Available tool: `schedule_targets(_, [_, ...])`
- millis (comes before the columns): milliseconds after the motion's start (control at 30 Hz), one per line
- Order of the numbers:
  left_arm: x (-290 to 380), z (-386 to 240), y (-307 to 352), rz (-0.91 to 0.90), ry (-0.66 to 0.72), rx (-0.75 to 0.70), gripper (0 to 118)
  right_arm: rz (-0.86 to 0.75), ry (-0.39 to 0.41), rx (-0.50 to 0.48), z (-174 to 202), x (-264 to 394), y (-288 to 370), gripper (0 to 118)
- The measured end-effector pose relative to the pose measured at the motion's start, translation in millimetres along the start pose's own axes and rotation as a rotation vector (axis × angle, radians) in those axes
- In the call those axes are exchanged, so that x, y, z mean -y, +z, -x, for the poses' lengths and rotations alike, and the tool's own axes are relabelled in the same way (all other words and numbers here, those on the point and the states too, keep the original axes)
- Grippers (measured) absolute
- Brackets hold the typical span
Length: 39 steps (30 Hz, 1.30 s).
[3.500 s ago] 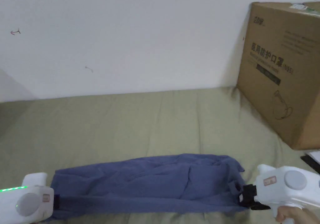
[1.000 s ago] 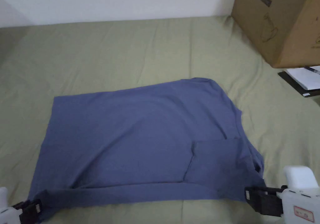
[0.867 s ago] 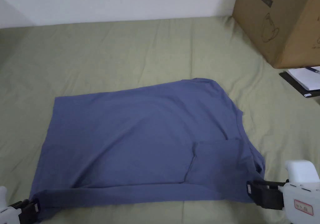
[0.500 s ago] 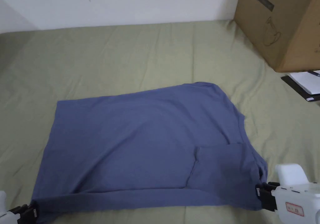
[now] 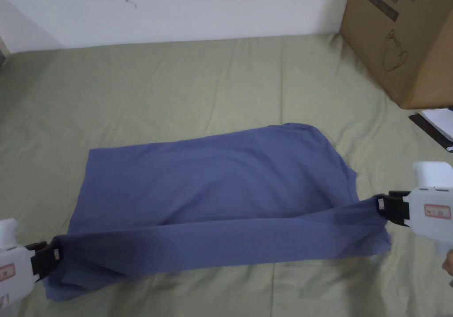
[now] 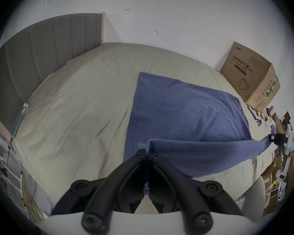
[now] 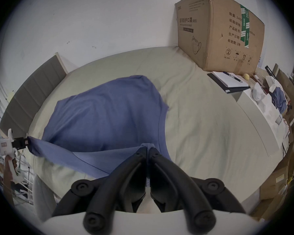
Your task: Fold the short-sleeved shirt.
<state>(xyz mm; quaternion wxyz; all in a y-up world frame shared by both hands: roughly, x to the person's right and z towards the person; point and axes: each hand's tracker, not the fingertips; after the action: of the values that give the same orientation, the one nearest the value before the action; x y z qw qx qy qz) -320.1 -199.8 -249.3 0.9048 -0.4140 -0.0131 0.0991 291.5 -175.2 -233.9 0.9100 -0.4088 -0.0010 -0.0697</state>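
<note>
A blue short-sleeved shirt lies spread on the olive bed sheet. Its near edge is lifted off the bed as a taut band stretched between the two grippers. My left gripper is shut on the band's left end, near the bed's front left. My right gripper is shut on the right end, higher and farther back. In the left gripper view the jaws pinch blue cloth. The right gripper view shows its jaws clamped on the shirt too.
A large cardboard box stands at the bed's far right corner against the white wall. A black folder with white paper lies beside it. A grey padded headboard bounds the bed's left end. Clutter fills the floor at the right.
Both grippers have risen and lifted the shirt's near edge off the bed, the right one higher and farther back. The folded-in sleeve patch is now hidden behind the raised band.
</note>
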Motion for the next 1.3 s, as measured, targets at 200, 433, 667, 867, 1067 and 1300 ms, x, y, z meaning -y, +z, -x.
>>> schedule_targets(200, [-29,-7,-73,0.14,-0.101,-0.05,2,0.096,0.015,0.047,3,-28,-76,2])
schedule_targets(433, [-14,-5,-92,0.198,-0.128,-0.098,87,0.223,0.019,0.108,7,-8,-111,99])
schedule_targets(667, [-9,9,-17,0.071,-0.056,-0.044,96,0.038,0.039,0.058,6,1,-47,55])
schedule_targets(867, [34,22,34,0.008,0.103,0.054,5,-0.012,-0.015,-0.003,18,36,1,3])
schedule_targets(1067, [64,28,26,0.036,0.097,0.012,0,0.006,0.011,-0.011,30,70,10,0])
schedule_targets(1300, [50,34,-13,0.016,0.189,0.02,90,0.051,-0.048,0.001,17,84,7,0])
